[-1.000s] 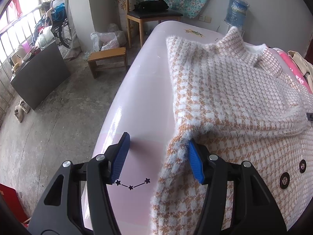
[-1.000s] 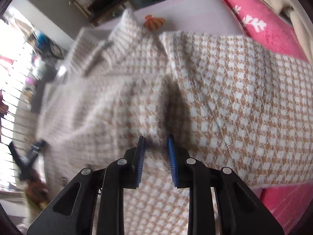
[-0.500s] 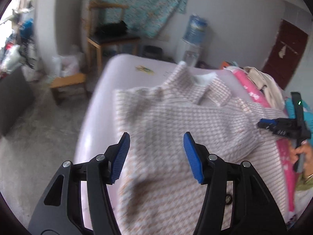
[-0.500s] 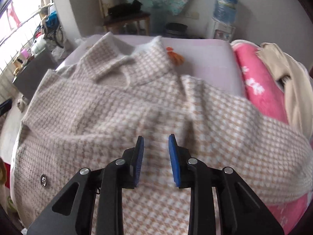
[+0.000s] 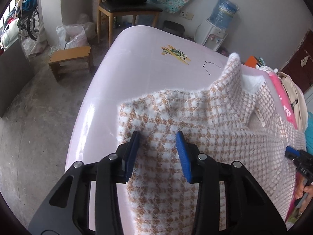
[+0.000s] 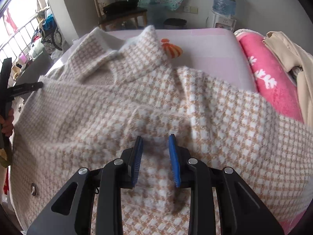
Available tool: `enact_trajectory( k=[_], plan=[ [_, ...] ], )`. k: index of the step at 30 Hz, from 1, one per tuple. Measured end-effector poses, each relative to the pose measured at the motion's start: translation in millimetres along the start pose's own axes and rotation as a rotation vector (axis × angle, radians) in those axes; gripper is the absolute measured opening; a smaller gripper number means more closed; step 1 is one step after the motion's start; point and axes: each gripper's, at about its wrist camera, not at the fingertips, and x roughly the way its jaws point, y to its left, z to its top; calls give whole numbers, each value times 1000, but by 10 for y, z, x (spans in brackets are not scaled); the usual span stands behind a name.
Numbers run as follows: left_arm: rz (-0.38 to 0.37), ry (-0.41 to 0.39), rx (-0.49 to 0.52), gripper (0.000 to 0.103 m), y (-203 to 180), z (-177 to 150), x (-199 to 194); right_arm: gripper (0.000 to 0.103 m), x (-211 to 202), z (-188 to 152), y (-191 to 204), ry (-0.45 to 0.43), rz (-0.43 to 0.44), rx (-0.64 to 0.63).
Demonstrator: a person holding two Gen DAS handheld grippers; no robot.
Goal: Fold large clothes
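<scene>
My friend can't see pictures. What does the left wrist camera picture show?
The left gripper has its blue jaws apart over the edge of a fluffy tan-and-white checked coat lying on a pale pink table; they have just been closing. Behind stand a wooden chair and a small stool.

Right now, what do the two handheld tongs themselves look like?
Both match: the left tongs and right tongs have glossy black plastic frames with triangular cutouts, silver rivets at the pivots, and flat blue pads lining each finger. No cables or markings show, and no sleeve shows either.
</scene>
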Motion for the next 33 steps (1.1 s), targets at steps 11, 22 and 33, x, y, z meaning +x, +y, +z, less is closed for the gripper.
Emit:
enact_trajectory(
  k=[11, 22, 33],
  plan=[
    [81, -103, 71, 41, -204, -113, -430, 36, 245, 52, 133, 90, 15, -6],
    [84, 42, 269, 67, -778, -892, -306, 50, 297, -144, 738, 69, 71, -97],
    [109, -53, 344, 82, -1063, -1080, -554, 63, 149, -385, 855, 79, 35, -117]
  ],
)
